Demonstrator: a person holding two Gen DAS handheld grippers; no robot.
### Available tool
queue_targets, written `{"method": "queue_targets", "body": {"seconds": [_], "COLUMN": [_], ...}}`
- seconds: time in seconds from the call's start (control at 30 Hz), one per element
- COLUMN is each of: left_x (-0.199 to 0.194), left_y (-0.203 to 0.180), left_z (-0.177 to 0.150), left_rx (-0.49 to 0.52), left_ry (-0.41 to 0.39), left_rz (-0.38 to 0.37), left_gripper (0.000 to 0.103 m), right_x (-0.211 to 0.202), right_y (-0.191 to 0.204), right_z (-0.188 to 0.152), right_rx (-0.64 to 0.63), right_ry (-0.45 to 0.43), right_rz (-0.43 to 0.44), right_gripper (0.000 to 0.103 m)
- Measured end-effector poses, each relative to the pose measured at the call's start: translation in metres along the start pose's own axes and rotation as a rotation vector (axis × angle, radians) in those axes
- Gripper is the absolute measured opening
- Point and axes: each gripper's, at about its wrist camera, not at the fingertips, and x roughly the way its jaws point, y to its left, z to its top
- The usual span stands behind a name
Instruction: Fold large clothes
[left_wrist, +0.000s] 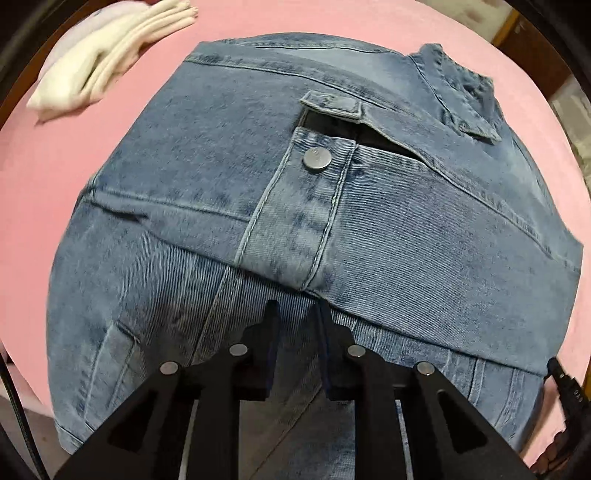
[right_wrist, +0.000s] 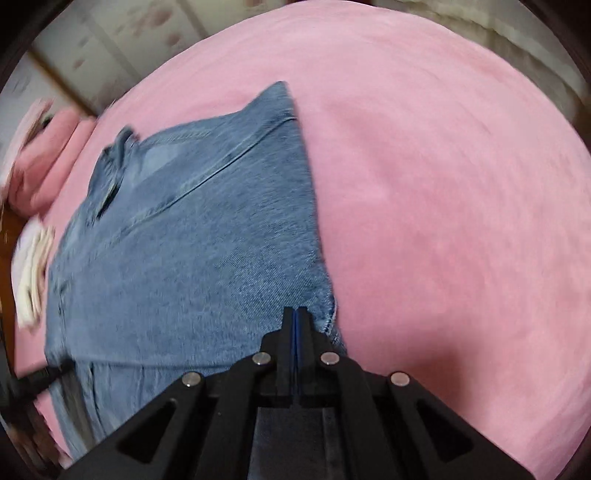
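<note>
A blue denim jacket (left_wrist: 207, 177) lies spread on the pink sheet (left_wrist: 44, 177). One sleeve is folded across it, and the cuff with a metal button (left_wrist: 316, 158) sits near the middle. The collar (left_wrist: 461, 92) is at the far right. My left gripper (left_wrist: 297, 314) points steeply down just below the cuff's edge; its jaws stand slightly apart with nothing pinched between them. In the right wrist view the jacket (right_wrist: 207, 236) fills the left half. My right gripper (right_wrist: 295, 314) hovers at the jacket's near right edge with its jaws pressed together and no cloth between them.
A stack of folded white clothes (left_wrist: 110, 55) lies at the far left of the sheet. The right wrist view shows a folded pink item (right_wrist: 48, 158) and the white stack (right_wrist: 33, 280) beyond the jacket. Bare pink sheet (right_wrist: 443, 206) stretches to the right.
</note>
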Motion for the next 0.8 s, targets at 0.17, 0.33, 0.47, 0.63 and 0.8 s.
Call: {"method": "queue_targets", "body": {"seconds": [0.17, 0.33, 0.47, 0.63, 0.8], "left_x": [-0.005, -0.021, -0.039, -0.06, -0.074], "left_y": [0.011, 0.03, 0.035, 0.031, 0.034], "left_z": [-0.008, -0.017, -0.023, -0.03, -0.039], "left_rx": [-0.041, -0.05, -0.064, -0.014, 0.008], "left_ry": [-0.007, 0.005, -0.007, -0.031, -0.023], "left_rz": [-0.01, 0.01, 0.028, 0.028, -0.034], "left_gripper": [0.016, 0.028, 0.087, 0.099, 0.099], "right_x": [-0.003, -0.002, -0.008, -0.02, -0.029], "right_y": [-0.004, 0.019, 0.035, 0.055, 0.079], "right_z": [-0.003, -0.008, -0.011, -0.027, -0.044], "right_rx": [0.058, 0.066, 0.04, -0.003, -0.077], "right_ry": [-0.019, 0.008, 0.026, 0.034, 0.05], "right_rz": [-0.004, -0.018, -0.037, -0.007, 0.038], "right_gripper": [0.0, 0.002, 0.007, 0.095, 0.095]}}
